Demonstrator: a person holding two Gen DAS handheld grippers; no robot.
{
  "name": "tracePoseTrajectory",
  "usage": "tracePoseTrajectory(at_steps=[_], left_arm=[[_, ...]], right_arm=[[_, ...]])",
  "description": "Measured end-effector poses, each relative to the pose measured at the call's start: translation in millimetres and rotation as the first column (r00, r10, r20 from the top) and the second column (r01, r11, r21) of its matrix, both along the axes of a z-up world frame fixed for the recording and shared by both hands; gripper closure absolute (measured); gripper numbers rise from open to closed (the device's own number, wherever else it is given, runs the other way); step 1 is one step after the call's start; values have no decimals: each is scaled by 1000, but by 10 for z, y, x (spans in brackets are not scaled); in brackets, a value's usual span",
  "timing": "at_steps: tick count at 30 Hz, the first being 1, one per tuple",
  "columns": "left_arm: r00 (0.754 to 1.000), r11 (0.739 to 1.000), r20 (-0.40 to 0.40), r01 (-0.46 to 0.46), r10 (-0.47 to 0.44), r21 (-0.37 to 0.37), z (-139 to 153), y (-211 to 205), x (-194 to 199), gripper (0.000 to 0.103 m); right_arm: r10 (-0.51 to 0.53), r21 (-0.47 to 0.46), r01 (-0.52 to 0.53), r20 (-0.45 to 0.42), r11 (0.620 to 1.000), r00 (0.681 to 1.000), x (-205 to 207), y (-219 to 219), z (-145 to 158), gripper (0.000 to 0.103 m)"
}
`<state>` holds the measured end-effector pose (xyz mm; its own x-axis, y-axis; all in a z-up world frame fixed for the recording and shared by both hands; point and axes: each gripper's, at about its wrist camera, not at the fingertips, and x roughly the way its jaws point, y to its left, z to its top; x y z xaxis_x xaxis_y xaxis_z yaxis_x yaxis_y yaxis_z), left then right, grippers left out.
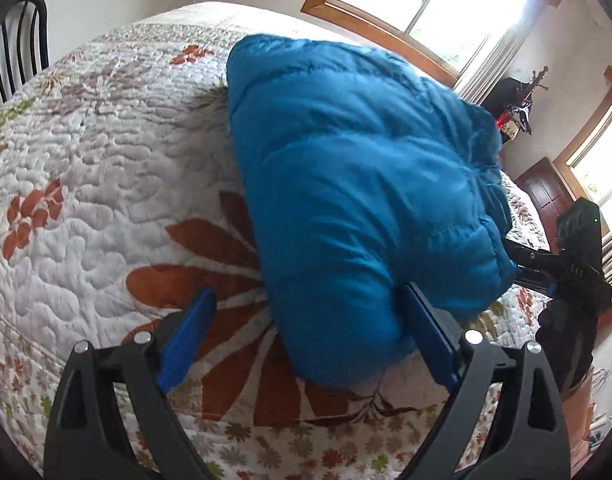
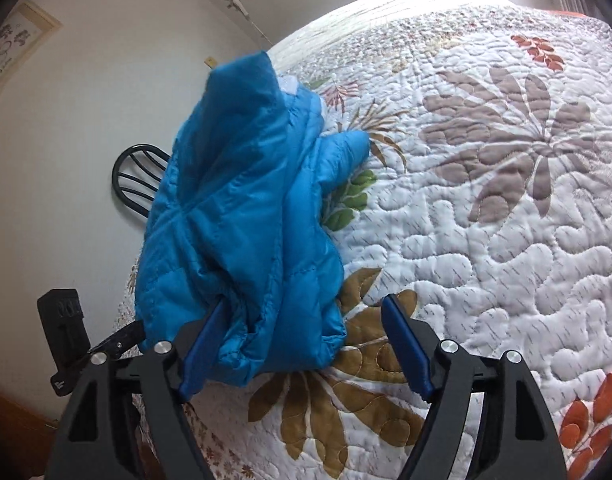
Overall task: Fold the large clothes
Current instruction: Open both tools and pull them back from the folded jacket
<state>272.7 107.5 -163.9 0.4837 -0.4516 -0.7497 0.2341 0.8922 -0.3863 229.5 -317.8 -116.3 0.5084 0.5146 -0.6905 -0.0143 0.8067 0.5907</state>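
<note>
Left wrist view: the left gripper has its blue fingers wide apart, gripping nothing; the folded blue puffer jacket lies at twelve o'clock on the floral quilt. The right gripper is likewise spread, the jacket's edge between its fingers, unclamped.
</note>
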Motion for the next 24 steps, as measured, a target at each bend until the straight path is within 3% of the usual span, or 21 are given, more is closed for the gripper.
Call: tracePoseTrajectory(at_steps=[3,7,9,10,11,18,24], left_arm=[[1000,1000,-27,-2,1,-26,-40,34,66,10],[1000,999,-3,-31,31,24,115,38,-93,11],[998,996,29,-55,54,67,241,38,-246,11],[996,990,39,-83,79,116,277,28,-310,11],[993,980,52,-113,106,162,318,14,-389,11],[972,949,161,-207,171,238,554,-77,-939,10],[976,944,142,-200,167,261,694,-83,-1194,10]], right_arm=[[-9,27,9,-2,1000,1000,-35,-29,-60,23],[-31,15,30,42,999,999,-249,-78,120,23],[-58,-54,61,64,997,996,-387,-73,255,17],[-70,-95,77,76,993,995,-450,-71,323,7],[-76,-128,87,89,988,993,-558,-46,385,4],[-99,-395,116,64,911,993,-1096,397,575,4],[-131,-446,146,66,883,989,-1424,589,718,4]])
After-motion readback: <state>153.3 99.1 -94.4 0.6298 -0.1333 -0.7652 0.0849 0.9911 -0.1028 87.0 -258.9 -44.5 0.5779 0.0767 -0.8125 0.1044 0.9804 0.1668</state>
